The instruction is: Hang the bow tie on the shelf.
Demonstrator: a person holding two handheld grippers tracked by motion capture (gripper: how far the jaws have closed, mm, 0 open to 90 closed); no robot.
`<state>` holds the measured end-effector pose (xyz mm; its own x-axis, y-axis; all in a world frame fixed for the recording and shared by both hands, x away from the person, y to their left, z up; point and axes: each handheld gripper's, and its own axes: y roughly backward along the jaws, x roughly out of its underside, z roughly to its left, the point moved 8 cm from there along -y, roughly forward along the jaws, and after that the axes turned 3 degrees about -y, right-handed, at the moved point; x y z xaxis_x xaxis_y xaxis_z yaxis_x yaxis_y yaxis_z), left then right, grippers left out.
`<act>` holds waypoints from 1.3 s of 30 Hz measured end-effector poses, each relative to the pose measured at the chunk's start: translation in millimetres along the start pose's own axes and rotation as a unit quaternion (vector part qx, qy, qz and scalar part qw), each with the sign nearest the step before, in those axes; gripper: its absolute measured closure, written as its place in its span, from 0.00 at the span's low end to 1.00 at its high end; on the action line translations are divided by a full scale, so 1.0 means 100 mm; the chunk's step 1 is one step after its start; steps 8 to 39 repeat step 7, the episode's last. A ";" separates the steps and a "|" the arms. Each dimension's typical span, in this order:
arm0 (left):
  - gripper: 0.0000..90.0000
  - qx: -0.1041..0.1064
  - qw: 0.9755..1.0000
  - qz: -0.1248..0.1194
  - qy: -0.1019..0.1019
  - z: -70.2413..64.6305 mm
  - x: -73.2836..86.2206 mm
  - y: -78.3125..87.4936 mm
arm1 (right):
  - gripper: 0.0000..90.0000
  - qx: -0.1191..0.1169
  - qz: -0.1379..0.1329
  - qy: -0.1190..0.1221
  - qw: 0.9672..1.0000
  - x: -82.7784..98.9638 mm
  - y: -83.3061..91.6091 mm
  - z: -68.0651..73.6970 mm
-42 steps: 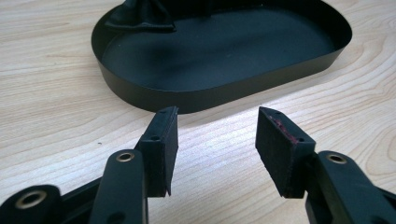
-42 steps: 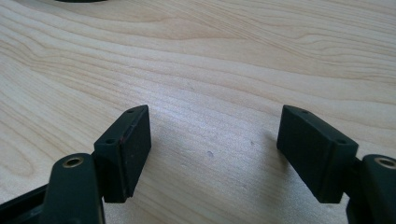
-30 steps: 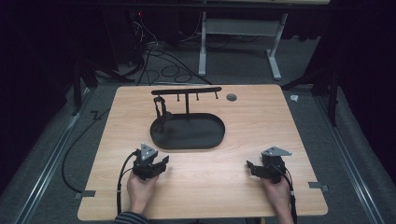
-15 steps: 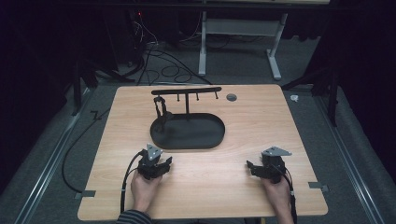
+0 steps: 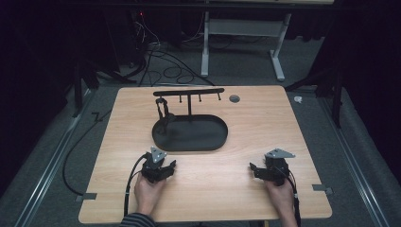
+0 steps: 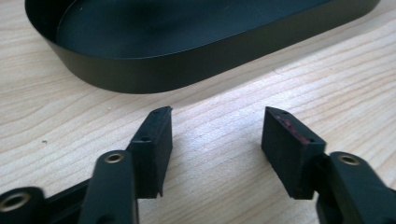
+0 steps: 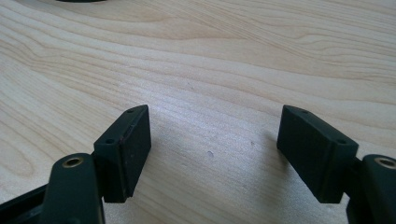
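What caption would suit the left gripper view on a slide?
Open left gripper held low over the wooden table, pointing at the near wall of the black oval tray.

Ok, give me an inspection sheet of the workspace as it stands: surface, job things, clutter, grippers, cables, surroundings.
Surface: light wooden table, bare grain between the jaws of both grippers.
Job's things: black oval metal tray at centre; behind it a black T-shaped hook rack, a dark looped item hanging at its left end.
Clutter: small grey round disc near the far edge.
Grippers: left gripper open, holding nothing, jaws just been opening, facing the tray's near wall; right gripper open, holding nothing.
Cables: black cable trails from the left gripper; more on the floor behind.
Surroundings: dark room, white desk frame beyond.
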<state>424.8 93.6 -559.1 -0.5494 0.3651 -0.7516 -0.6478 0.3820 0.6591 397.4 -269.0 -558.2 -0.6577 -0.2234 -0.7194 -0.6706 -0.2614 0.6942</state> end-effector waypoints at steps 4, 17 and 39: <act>0.46 -0.001 1.000 0.001 0.001 0.00 0.00 0.00 | 0.30 0.000 0.000 0.000 1.000 0.00 0.00 0.00; 0.45 0.000 1.000 0.001 0.001 0.00 0.00 0.00 | 0.30 0.000 0.000 0.000 1.000 0.00 0.00 0.00; 0.45 0.000 1.000 0.001 0.001 0.00 0.00 0.00 | 0.30 0.000 0.000 0.000 1.000 0.00 0.00 0.00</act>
